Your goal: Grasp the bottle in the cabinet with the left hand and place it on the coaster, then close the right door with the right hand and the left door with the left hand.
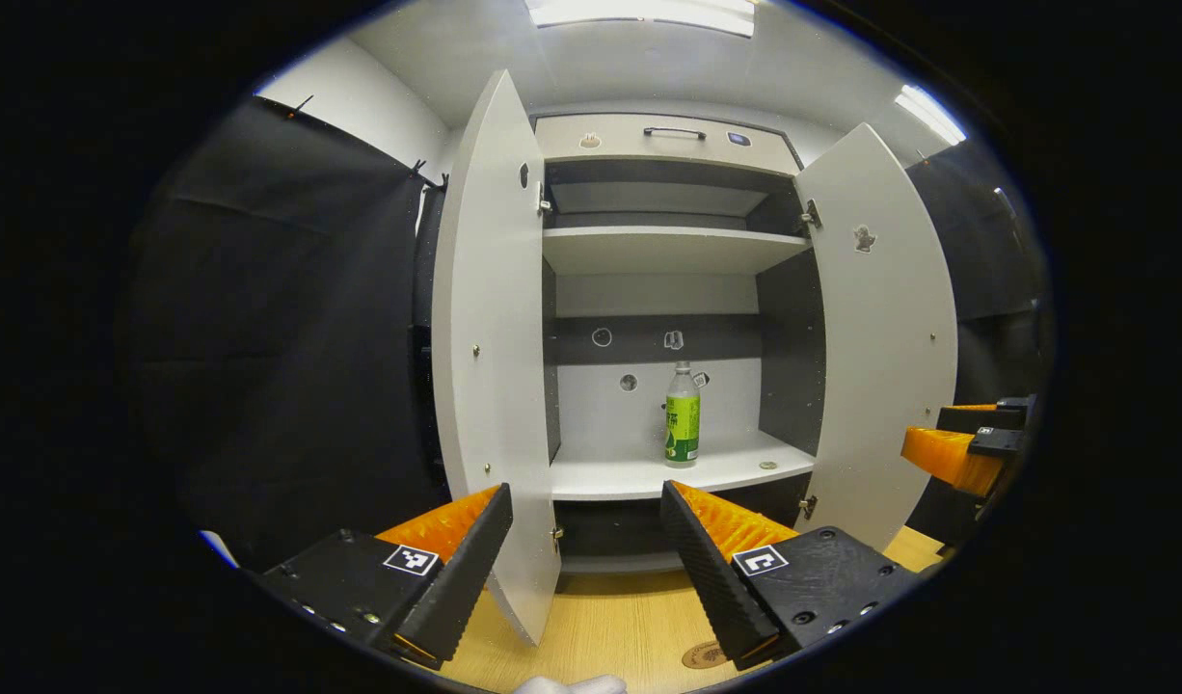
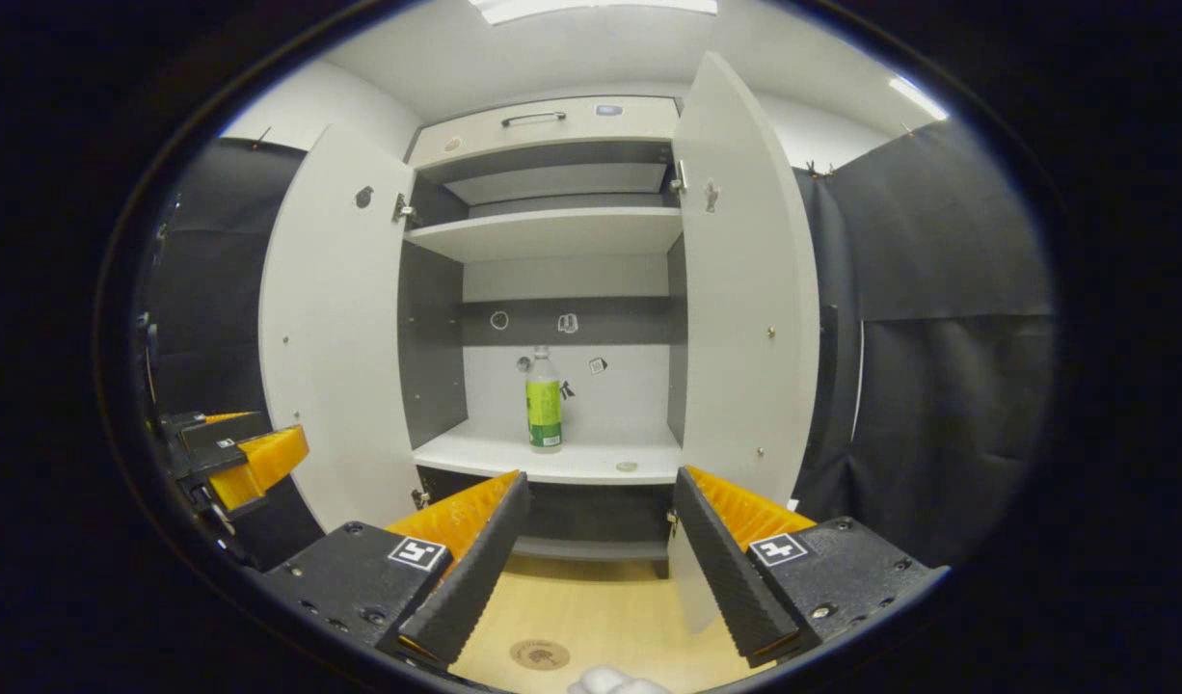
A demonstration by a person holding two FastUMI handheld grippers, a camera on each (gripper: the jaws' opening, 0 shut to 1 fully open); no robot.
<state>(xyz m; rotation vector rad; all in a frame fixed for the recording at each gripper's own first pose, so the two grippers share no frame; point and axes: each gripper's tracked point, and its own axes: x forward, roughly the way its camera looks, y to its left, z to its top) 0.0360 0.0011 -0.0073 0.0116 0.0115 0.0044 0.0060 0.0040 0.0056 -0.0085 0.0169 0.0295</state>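
Bottle (image 1: 683, 414) upright in cabinet (image 1: 668, 472), doors open

text: none legible | bottle (image 1: 683, 416) label: too small to read | gripper tags: square coded markers, no words

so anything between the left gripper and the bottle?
No. In the left gripper view, the open left gripper faces the bottle across bare tabletop and shelf.

the bottle (image 1: 683, 414) stands upright on the cabinet's lower shelf (image 1: 610, 474) (coaster (image 2: 540, 654) lies on the wooden table (image 2: 591, 607)).
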